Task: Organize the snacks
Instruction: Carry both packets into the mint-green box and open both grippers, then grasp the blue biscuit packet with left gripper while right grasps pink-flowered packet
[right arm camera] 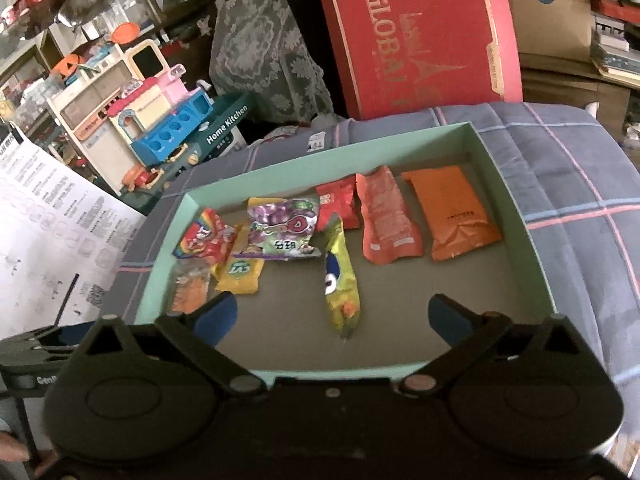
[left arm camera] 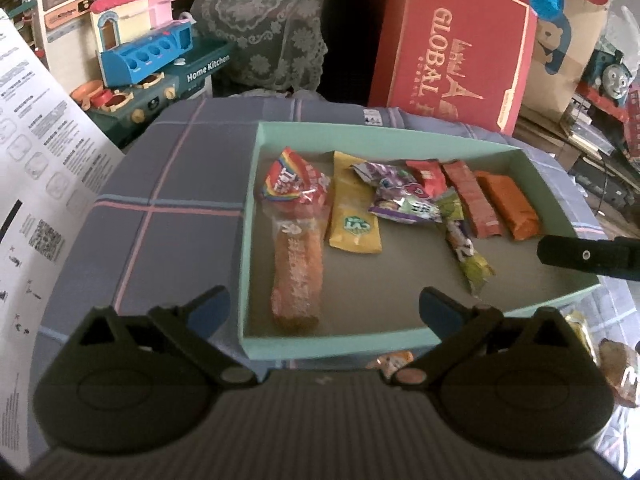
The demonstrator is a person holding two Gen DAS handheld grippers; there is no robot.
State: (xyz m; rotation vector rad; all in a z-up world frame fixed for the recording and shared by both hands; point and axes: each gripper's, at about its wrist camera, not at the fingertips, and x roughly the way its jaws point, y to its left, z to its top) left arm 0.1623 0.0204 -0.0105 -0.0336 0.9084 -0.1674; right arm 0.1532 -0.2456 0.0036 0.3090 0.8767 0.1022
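A shallow mint-green box (left arm camera: 360, 345) lies on a plaid cloth and holds several snacks. From left to right I see a long orange candy pack with a rainbow top (left arm camera: 298, 264), a yellow packet (left arm camera: 354, 220), a purple grape packet (left arm camera: 400, 196), a yellow-green wrapper (left arm camera: 470, 256), a red pouch (left arm camera: 474, 204) and an orange pouch (left arm camera: 510, 208). My left gripper (left arm camera: 324, 302) hangs open over the box's near left end, holding nothing. My right gripper (right arm camera: 332, 308) is open and empty above the near edge, with the yellow-green wrapper (right arm camera: 340, 280) just beyond it.
A red GLOBAL carton (left arm camera: 452, 48) stands behind the box. A toy kitchen (left arm camera: 148, 64) sits at the back left, and a printed instruction sheet (left arm camera: 36, 184) is at the left. Loose snacks (left arm camera: 580, 332) lie on the cloth near the box's front right corner.
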